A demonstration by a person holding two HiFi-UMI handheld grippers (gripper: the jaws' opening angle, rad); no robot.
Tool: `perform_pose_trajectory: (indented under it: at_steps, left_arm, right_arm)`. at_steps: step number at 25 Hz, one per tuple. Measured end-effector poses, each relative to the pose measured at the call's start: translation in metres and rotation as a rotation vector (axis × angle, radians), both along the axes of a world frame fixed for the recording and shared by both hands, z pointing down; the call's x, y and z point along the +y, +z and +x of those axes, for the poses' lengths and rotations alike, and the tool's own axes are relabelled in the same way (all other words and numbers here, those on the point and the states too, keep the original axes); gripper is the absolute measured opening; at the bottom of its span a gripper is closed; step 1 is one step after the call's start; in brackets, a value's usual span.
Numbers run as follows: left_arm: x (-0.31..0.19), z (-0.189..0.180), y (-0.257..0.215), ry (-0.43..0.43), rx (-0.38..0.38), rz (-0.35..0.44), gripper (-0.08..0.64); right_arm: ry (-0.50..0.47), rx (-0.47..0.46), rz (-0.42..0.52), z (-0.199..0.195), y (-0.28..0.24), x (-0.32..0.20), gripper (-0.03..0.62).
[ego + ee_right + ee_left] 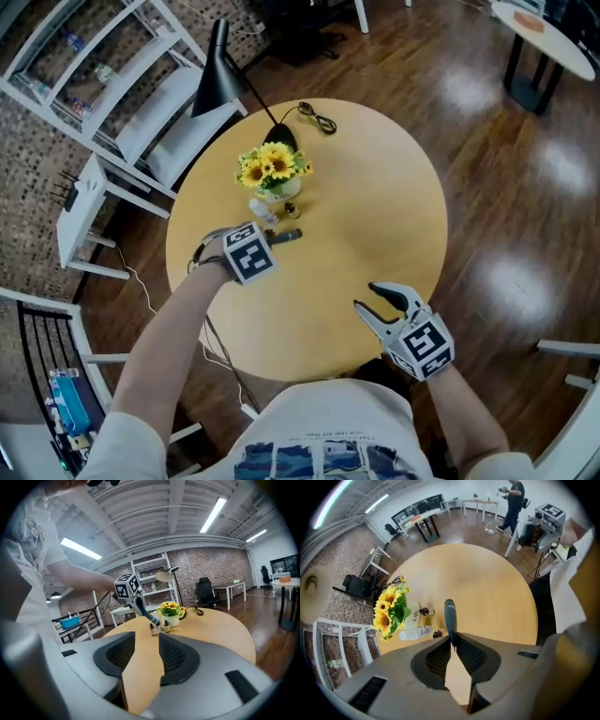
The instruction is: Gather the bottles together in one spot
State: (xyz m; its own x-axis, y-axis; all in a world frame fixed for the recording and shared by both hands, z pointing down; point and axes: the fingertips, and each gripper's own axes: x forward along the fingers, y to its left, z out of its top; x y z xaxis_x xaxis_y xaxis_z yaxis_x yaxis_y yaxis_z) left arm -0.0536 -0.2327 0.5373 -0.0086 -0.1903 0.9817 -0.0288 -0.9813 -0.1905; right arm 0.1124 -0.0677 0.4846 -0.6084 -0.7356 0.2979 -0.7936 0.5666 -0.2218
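Note:
My left gripper (273, 240) is shut on one end of a slim dark teal bottle (449, 616), which sticks out ahead of the jaws just above the table. Close beyond it, beside the sunflower vase (273, 189), lie a clear plastic bottle (415, 632) on its side and two small brown bottles (423, 611) (437, 633). The right gripper view shows the same brown bottles (152, 629) (166, 626) standing upright under the dark bottle (149, 615). My right gripper (367, 298) hovers open and empty over the table's near right part.
The round wooden table (375, 206) carries a black desk lamp (223, 75) and a coiled black cable (317, 118) at its far side. White shelving (103, 75) stands to the left on the floor. A person (513, 501) walks in the far background.

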Motion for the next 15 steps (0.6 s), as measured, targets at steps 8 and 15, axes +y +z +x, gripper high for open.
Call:
perform_pose_trajectory:
  at_steps: [8,15]
  left_arm:
    - [-0.041,-0.008,0.045,0.081,-0.251,-0.105,0.037]
    - [-0.052,0.005,0.077,0.063,-0.318,-0.22,0.037]
  right_arm:
    - [-0.022,0.151,0.01,0.02,0.015,-0.002,0.236]
    - [0.004,0.176,-0.046,0.041,0.042,0.015,0.236]
